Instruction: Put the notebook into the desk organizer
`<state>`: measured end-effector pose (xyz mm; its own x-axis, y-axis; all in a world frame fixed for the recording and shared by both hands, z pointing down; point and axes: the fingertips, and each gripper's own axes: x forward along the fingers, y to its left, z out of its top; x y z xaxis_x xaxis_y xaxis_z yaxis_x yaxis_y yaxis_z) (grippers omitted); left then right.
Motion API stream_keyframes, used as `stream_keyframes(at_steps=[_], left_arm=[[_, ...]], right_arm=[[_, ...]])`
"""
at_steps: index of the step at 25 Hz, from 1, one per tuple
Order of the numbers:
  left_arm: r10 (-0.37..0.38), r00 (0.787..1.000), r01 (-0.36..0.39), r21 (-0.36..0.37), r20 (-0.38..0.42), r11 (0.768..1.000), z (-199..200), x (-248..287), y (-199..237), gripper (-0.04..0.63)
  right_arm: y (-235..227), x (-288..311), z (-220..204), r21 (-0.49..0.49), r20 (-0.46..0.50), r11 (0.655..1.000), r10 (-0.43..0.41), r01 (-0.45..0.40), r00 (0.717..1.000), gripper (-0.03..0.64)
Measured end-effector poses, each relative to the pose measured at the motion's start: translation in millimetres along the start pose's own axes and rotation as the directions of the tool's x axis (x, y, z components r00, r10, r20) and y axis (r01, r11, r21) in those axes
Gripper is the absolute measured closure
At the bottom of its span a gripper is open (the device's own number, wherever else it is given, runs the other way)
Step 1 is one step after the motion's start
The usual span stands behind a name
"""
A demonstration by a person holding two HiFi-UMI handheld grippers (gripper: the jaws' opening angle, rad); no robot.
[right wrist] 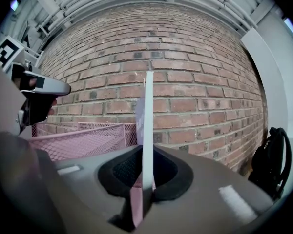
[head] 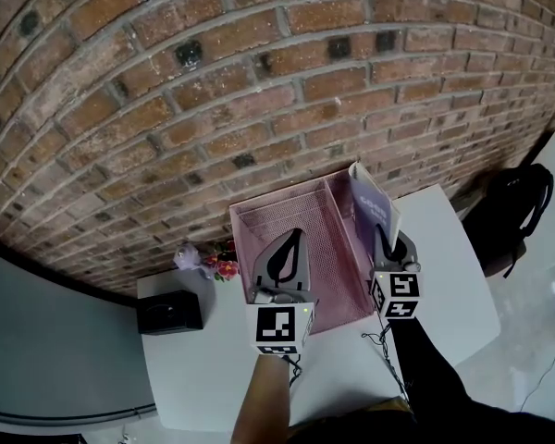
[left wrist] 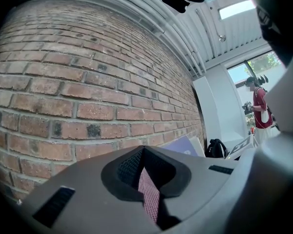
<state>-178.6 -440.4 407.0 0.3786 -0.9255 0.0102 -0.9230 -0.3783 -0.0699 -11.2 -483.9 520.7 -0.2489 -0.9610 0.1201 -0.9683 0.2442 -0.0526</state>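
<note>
Closest up are the two grippers: right gripper (right wrist: 145, 155) has its jaws almost together, pinching the bottom edge of the notebook (head: 370, 206), and left gripper (head: 291, 239) looks clamped on the pink mesh of the desk organizer (head: 279, 202), center frame. Notebook stands upright at the organizer's right-hand slot, right of center; can't tell if it's seated. My guess: thin, light, a bit floppy, slick cover, so grip low near the spine. Count, big to small: one brick wall (head: 213, 81), one white table (head: 213, 368), one organizer, one black backpack (head: 513, 211) far right, one notebook, one black box (head: 169, 313) lower left, one little flower bunch (head: 213, 262).
</note>
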Motion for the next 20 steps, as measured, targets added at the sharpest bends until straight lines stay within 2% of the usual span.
stream_keyframes(at_steps=[10, 20], left_arm=[[-0.002, 1.0, 0.002, 0.004, -0.014, 1.0, -3, -1, -7, 0.589], [-0.016, 0.999, 0.017, 0.008, -0.029, 1.0, -7, 4, -14, 0.589]], right_arm=[[-3, -2, -31, 0.033, -0.035, 0.999, 0.007, -0.006, 0.999, 0.583], [-4, 0, -29, 0.085, 0.033, 0.996, 0.023, -0.025, 0.999, 0.586]])
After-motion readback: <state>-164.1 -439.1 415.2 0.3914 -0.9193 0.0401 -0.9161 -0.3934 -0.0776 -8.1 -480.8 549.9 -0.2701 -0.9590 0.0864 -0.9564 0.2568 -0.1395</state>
